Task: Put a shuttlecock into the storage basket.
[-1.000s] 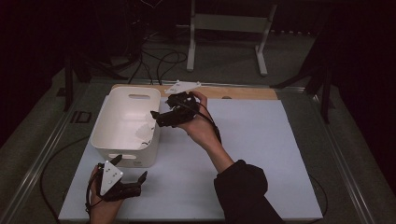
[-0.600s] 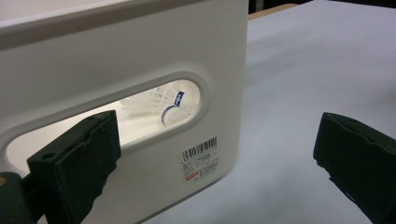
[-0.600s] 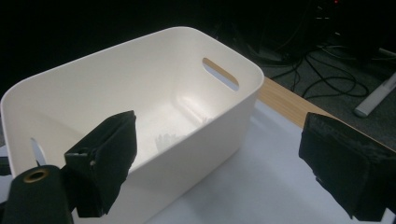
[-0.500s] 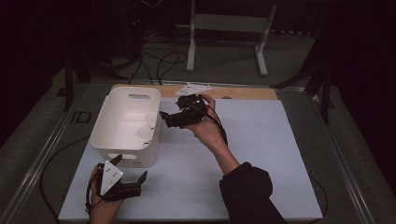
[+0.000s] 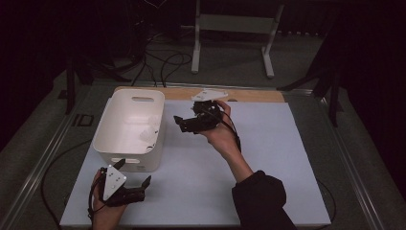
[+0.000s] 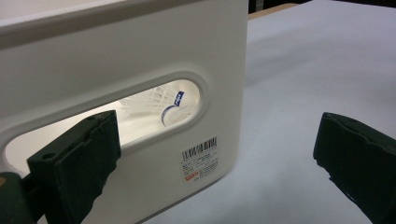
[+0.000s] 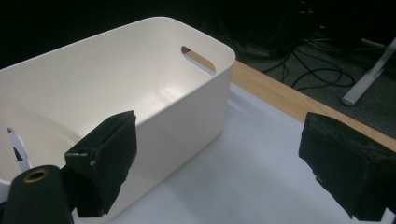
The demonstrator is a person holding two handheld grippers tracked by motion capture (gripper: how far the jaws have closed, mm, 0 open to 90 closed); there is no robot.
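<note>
High view — two grippers around a white bin (image 5: pixel 128 158).
Left gripper (image 5: pixel 125 184) is resting near its front wall, jaws apart; a shuttlecock (image 6: pixel 161 106) is lying inside; right gripper (image 5: pixel 187 122) is hovering beside the rim — jaws wide apart.

Smooth glossy white plastic bin (image 5: pixel 129 125), matt paper-covered table (image 5: pixel 268 158).

We see the bin (image 5: pixel 128 129) left of the right claw (image 5: pixel 184 123), behind the left claw (image 5: pixel 131 179), with a shuttlecock (image 6: pixel 166 106) inside.
</note>
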